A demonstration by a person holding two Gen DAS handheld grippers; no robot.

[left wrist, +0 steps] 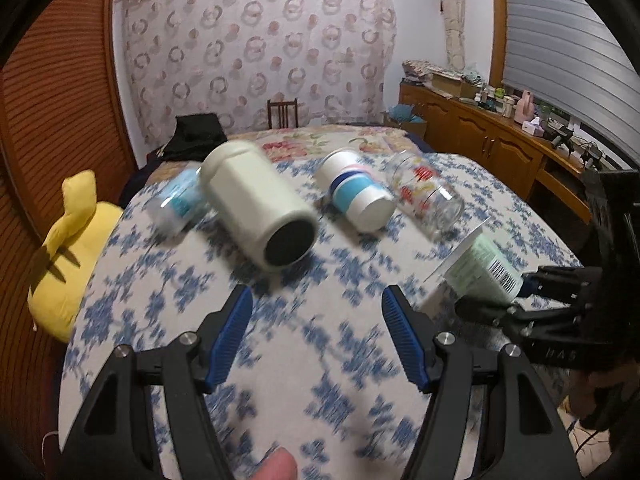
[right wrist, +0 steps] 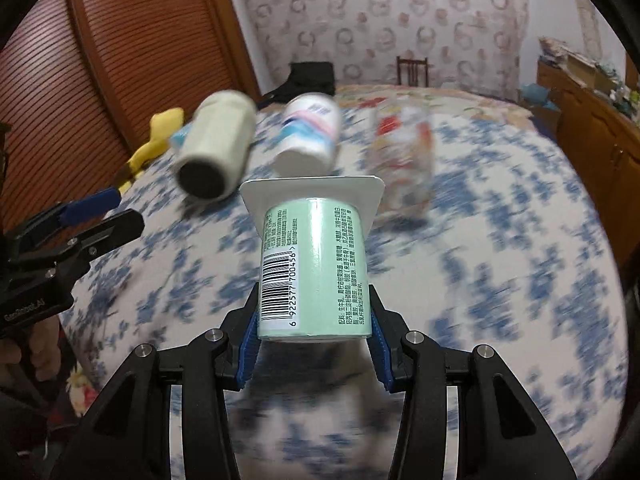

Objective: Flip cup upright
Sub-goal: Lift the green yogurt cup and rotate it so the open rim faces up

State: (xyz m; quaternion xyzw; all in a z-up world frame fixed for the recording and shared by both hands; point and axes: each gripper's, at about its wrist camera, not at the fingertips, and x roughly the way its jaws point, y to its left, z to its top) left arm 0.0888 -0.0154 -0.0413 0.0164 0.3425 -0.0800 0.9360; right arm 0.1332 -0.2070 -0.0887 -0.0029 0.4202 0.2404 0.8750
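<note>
We hold the cup (right wrist: 314, 268), a pale green yogurt-style pot with a barcode, in the right gripper (right wrist: 314, 340). Its blue pads (right wrist: 249, 350) pinch the pot near its base, one on each side. The pot is off the bed (right wrist: 500, 240), tilted, its wide white rim (right wrist: 312, 190) pointing away from the camera. In the left wrist view the same cup (left wrist: 482, 268) sits at the right, lying roughly sideways in the grip.

The left gripper (left wrist: 316, 328) hangs above the near bed, fingers spread wide, nothing between them.

Handling, as we judge it: thin-walled plastic, light, probably empty. The wall should flex under a hard squeeze, so a moderate pinch is enough. The printed sleeve looks smooth and may slip when the wrist rolls. The grip low on the body seems sound; the flared rim is the weak part and best left alone.

Others on the bed, all lying down: a cream jar (left wrist: 260, 204), a white bottle (left wrist: 354, 190) with blue bands, a glass (left wrist: 426, 196) with a red print. All stand well apart from the cup.

Both views are motion-blurred; fine detail on the bed is unclear.
</note>
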